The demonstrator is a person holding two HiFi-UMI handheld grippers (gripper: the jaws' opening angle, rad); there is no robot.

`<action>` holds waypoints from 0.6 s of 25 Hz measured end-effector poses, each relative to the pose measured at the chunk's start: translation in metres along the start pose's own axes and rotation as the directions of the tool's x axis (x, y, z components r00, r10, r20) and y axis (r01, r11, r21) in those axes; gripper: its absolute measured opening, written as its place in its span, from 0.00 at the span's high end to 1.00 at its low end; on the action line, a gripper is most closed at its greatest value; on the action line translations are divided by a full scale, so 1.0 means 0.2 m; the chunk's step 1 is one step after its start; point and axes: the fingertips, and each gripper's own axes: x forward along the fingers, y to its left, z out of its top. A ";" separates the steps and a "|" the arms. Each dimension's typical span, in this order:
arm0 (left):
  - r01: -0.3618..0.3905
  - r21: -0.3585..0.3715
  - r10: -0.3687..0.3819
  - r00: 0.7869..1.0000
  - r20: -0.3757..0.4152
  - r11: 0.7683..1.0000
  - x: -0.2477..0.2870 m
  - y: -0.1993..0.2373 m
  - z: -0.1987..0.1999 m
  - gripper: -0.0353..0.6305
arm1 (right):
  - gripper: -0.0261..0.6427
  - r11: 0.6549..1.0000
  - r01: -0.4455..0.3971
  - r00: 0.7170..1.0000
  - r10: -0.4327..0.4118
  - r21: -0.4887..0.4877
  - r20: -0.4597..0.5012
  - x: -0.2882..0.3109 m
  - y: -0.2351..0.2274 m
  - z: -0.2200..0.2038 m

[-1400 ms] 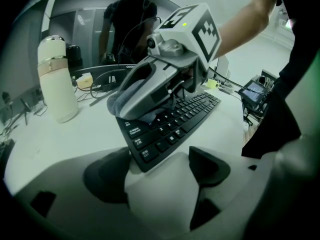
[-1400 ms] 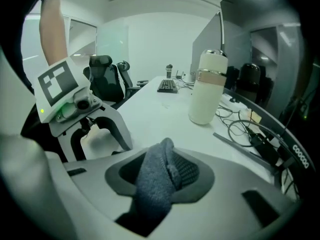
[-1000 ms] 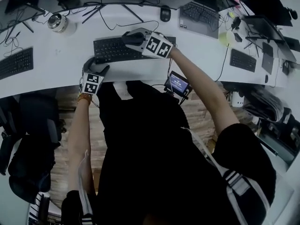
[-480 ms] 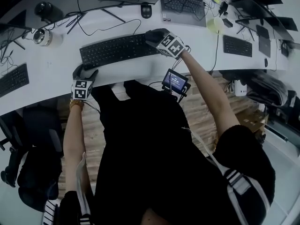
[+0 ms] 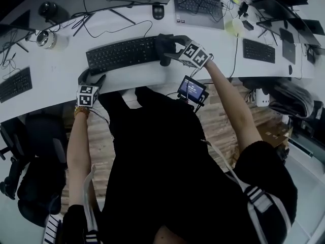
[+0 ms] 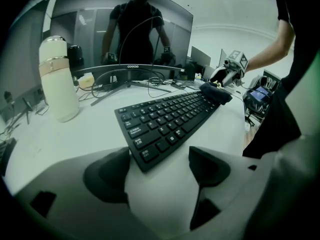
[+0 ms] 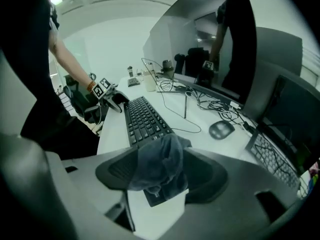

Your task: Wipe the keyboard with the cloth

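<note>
A black keyboard (image 5: 122,52) lies on the white desk (image 5: 61,70). A dark grey cloth (image 5: 165,47) sits bunched on the keyboard's right end. My right gripper (image 5: 173,49) is over that end. In the right gripper view its jaws (image 7: 162,171) have just been opening and stand wide, with the cloth (image 7: 157,164) slumped loosely between them above the keyboard (image 7: 142,119). My left gripper (image 5: 91,79) rests at the keyboard's near left corner. In the left gripper view it (image 6: 160,159) is open, and the keyboard's corner (image 6: 145,156) pokes in between the pads untouched.
A white bottle (image 6: 57,79) and a curved monitor (image 6: 125,39) stand behind the keyboard. A mouse (image 5: 158,10), loose cables (image 5: 106,14), a laptop (image 5: 198,6) and a second keyboard (image 5: 15,85) share the desk. A small screen (image 5: 192,89) hangs at the desk's front edge.
My right gripper has slid from the keyboard's middle to its right end with the cloth, and its jaws have spread apart. My left gripper has stayed put.
</note>
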 end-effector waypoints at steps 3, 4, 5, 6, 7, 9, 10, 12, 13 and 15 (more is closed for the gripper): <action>0.002 -0.002 -0.002 1.000 -0.002 1.000 0.00 0.00 0.00 0.40 | 0.62 0.996 0.088 0.995 -0.088 -0.003 -0.055 0.09 -0.04 -0.07; 0.001 -0.002 -0.001 1.000 -0.002 1.000 0.00 0.00 0.00 0.40 | 0.72 0.992 0.127 0.989 -0.128 -0.006 -0.077 0.12 -0.07 -0.10; 0.001 -0.003 -0.001 1.000 -0.003 1.000 0.00 0.00 0.00 0.40 | 0.84 0.987 0.161 0.982 -0.162 -0.020 -0.099 0.13 -0.10 -0.14; 0.001 -0.002 -0.001 1.000 -0.003 1.000 0.00 0.00 0.00 0.40 | 0.88 0.983 0.182 0.976 -0.185 -0.039 -0.116 0.13 -0.13 -0.17; 0.000 -0.001 0.000 1.000 -0.004 1.000 0.00 0.00 0.00 0.40 | 0.89 0.981 0.188 0.973 -0.194 -0.054 -0.122 0.14 -0.14 -0.19; 0.001 0.000 -0.001 1.000 -0.005 1.000 0.00 0.00 0.00 0.40 | 0.89 0.983 0.168 0.979 -0.174 -0.069 -0.103 0.15 -0.14 -0.19; 0.001 0.000 -0.001 1.000 -0.005 1.000 0.00 0.00 0.00 0.40 | 0.88 0.986 0.150 0.984 -0.156 -0.068 -0.092 0.16 -0.13 -0.19; 0.000 -0.002 0.000 1.000 -0.005 1.000 0.00 0.00 0.01 0.40 | 0.85 0.993 0.111 0.991 -0.114 -0.040 -0.077 0.16 -0.12 -0.17; 0.000 -0.002 0.000 1.000 -0.005 1.000 0.00 0.00 0.01 0.40 | 0.82 0.996 0.092 0.994 -0.093 -0.014 -0.063 0.14 -0.12 -0.15; 0.001 -0.002 -0.001 1.000 -0.006 1.000 0.00 -0.01 0.00 0.40 | 0.72 0.997 0.071 0.997 -0.071 0.026 0.010 0.08 -0.12 -0.08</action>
